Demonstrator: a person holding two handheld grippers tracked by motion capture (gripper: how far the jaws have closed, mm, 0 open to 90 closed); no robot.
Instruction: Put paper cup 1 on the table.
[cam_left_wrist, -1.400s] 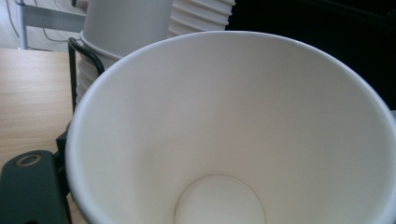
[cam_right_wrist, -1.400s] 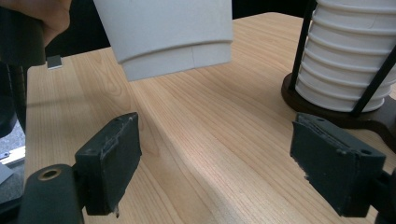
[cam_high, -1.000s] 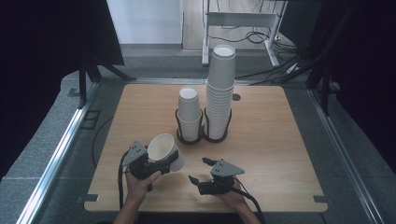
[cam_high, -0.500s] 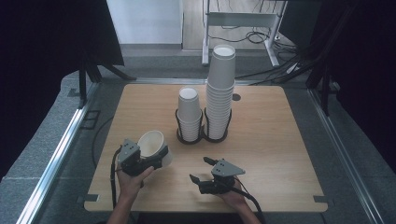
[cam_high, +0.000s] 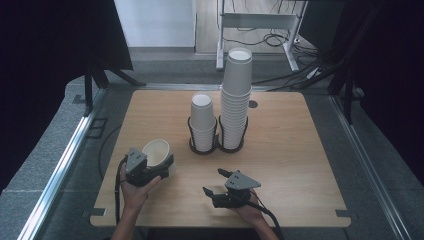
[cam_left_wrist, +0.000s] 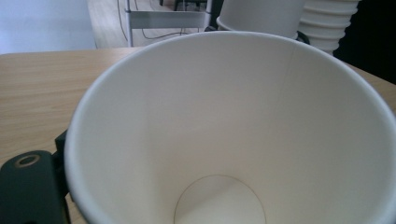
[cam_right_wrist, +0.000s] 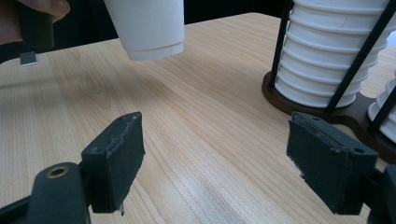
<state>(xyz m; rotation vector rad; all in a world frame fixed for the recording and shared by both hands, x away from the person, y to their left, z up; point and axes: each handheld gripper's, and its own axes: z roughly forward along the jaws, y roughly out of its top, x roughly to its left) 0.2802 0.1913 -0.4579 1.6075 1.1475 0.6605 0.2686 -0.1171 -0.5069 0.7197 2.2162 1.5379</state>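
A: We start at the left gripper (cam_high: 159, 162): its jaws pinch a single white paper cup (cam_high: 156, 152) by the wall. In the left gripper view we look straight into the cup's mouth, down to the round bottom, with one black jaw at the rim's lower left.

B: We agree. From the high view the cup is tilted, not upright: its long axis slants, with the open mouth turned up and towards the left hand (cam_high: 134, 189), and the base pointing to the far right, towards the stands.

A: In the right gripper view we see that base hanging clear above the wooden table (cam_high: 300, 150), not touching it. So the cup is in the air over the near left part of the table.

B: The right gripper (cam_high: 215, 183) has its jaws spread wide with nothing between them; we see only bare wood in the gap. It sits low at the near edge, right of the cup and well apart from it.

A: Further out, we see two stacks standing upright in black wire holders at the table's middle: the short stack (cam_high: 202, 121) on the left, the tall stack (cam_high: 236, 97) just beside it on the right.
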